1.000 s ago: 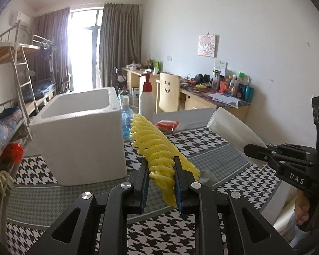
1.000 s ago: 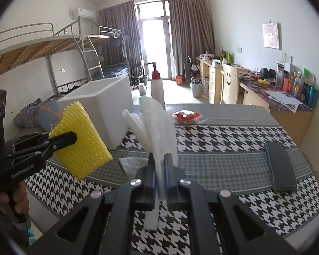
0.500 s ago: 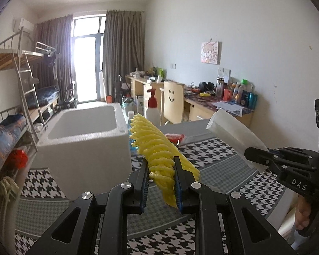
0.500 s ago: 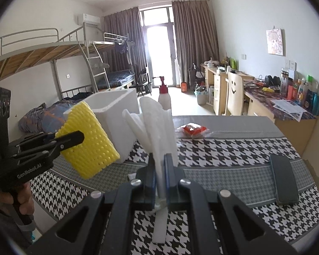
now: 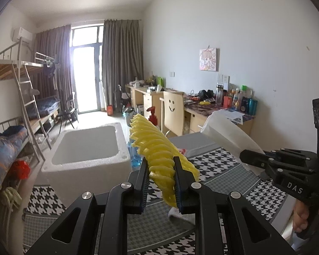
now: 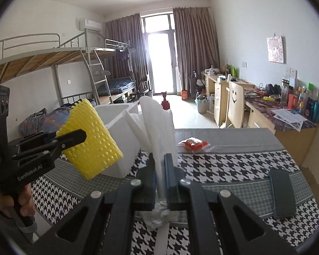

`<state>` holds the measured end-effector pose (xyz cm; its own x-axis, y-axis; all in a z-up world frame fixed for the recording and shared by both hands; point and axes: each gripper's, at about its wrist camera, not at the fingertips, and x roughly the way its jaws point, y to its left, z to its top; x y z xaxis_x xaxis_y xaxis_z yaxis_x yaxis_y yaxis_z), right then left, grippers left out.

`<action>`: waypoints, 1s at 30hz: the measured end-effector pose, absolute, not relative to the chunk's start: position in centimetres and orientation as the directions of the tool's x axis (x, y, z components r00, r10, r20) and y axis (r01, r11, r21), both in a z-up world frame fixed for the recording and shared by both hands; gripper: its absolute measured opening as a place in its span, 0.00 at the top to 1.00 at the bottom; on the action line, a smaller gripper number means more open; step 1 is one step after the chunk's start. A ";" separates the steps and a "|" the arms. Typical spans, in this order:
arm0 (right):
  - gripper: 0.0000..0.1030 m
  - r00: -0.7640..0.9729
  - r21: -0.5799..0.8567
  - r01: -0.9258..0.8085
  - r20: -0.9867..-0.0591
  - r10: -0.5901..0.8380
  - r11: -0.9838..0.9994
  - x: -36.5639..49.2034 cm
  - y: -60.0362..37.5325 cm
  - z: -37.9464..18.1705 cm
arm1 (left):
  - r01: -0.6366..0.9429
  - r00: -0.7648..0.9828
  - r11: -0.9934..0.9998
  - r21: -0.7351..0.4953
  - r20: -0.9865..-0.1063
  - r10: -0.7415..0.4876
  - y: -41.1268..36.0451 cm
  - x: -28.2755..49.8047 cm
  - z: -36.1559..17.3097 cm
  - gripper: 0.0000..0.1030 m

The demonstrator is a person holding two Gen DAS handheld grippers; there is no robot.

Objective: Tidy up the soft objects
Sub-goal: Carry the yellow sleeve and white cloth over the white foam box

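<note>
Dorm room, bunk beds [image 6: 53,63] on the left wall, desks [image 5: 202,114] along the right, bright balcony door at the back. Table [image 6: 233,165] up front has a houndstooth cloth. Left gripper [image 5: 161,182] is clamped on a yellow foam net [image 5: 157,148], held up above the cloth, net sticking forward and up between the pads. Right gripper [image 6: 159,176] is pinched tight on a white foam sheet [image 6: 157,123], folded, standing upright in the jaws, also off the table. White foam box [image 5: 85,155] sits open-topped on the table's left side, just past the yellow net. Spray bottle with red top [image 5: 153,114] behind the box. Red snack packet [image 6: 193,144] mid-table, dark flat case [image 6: 282,193] near the right edge, crumpled white wrap [image 6: 157,214] under the right gripper.
</note>
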<state>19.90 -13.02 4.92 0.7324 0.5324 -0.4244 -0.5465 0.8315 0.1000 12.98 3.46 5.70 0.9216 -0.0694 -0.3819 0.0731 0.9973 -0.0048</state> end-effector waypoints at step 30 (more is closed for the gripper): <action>0.91 0.745 0.080 -0.559 -0.389 0.542 0.825 22.0 -10.7 7.8 | 0.023 0.947 1.000 0.014 -0.321 -0.017 6.1 16.0 8.8 0.79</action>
<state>22.01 -10.66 7.84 0.7448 0.5419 -0.3893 -0.5587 0.8255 0.0804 15.95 6.08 8.83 0.9470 -0.0173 -0.3208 0.0231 0.9996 0.0145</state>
